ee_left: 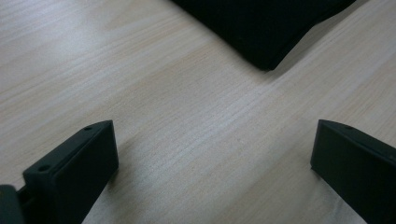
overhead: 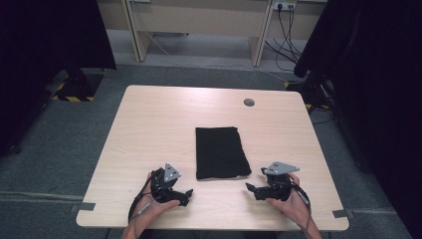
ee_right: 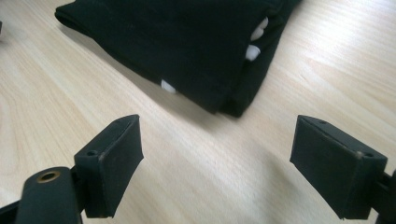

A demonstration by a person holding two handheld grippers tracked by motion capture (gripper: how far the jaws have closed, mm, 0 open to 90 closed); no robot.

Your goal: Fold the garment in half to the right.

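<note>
A folded black cloth (overhead: pixel 221 152) lies flat near the middle of the light wooden table (overhead: pixel 149 124). The left gripper (overhead: pixel 186 195) and the right gripper (overhead: pixel 250 187) sit low near the table's front edge, each just off a near corner of the cloth, both with jaws spread wide and holding nothing.

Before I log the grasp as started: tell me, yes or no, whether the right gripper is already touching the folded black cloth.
No: the right gripper is open over bare table, short of the folded black cloth.
</note>
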